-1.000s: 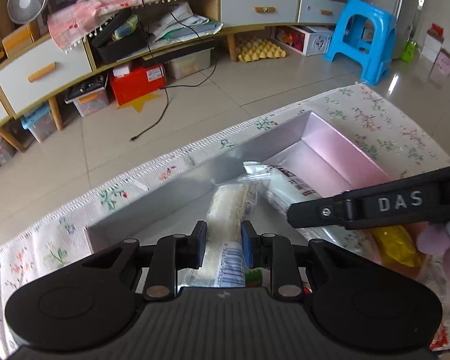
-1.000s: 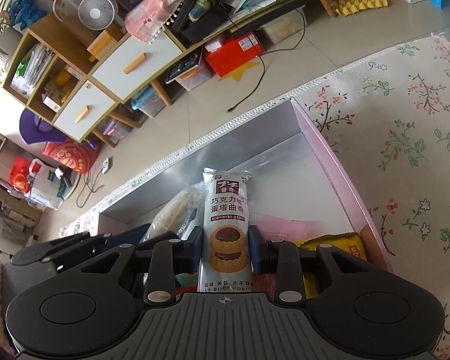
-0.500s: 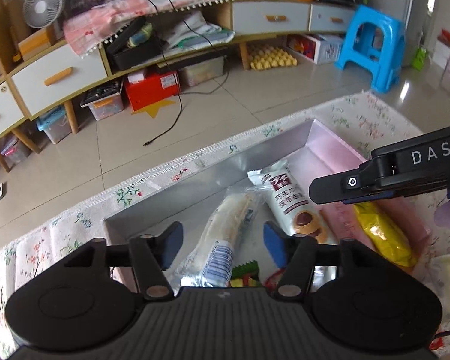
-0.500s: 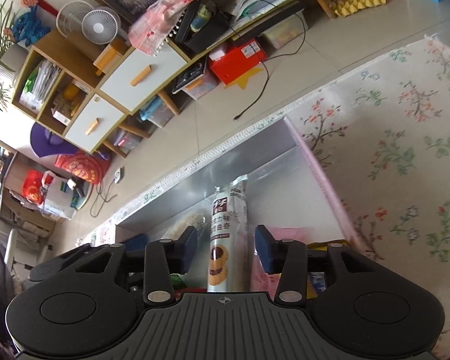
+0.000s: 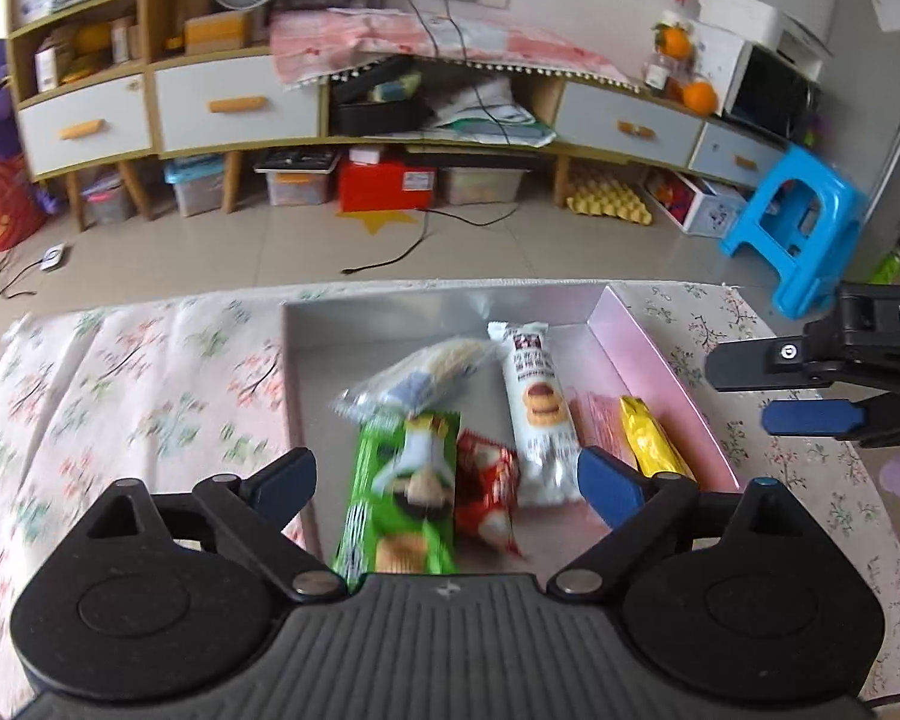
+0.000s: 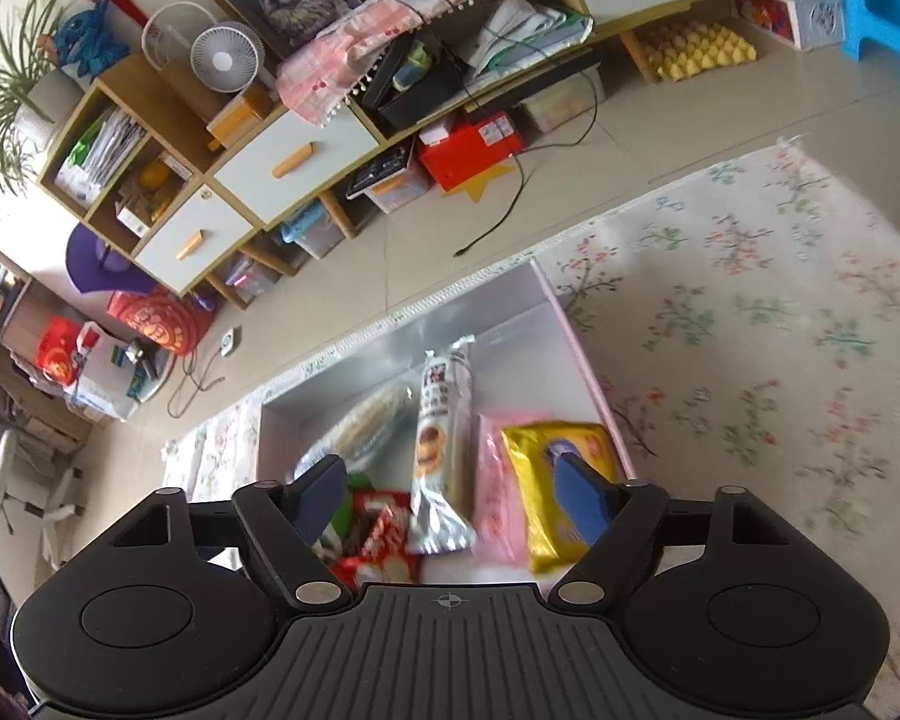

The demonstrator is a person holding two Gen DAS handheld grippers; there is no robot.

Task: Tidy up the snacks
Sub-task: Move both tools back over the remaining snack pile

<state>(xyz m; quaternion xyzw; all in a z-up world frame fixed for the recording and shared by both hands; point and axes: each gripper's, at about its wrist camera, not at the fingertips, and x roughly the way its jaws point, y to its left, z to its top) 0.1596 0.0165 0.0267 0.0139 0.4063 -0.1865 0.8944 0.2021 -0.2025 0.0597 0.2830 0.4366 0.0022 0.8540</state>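
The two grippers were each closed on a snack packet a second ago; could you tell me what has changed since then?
Both let go. The left gripper released the clear wafer packet and the right gripper the white cookie packet; both now stand open and pulled back above the box. The two packets lie side by side inside it. The yellow packet and the box kept their places.

Black ribbed left gripper (image 5: 447, 477), blue-padded jaws, silver pivot screws, white "DA" lettering
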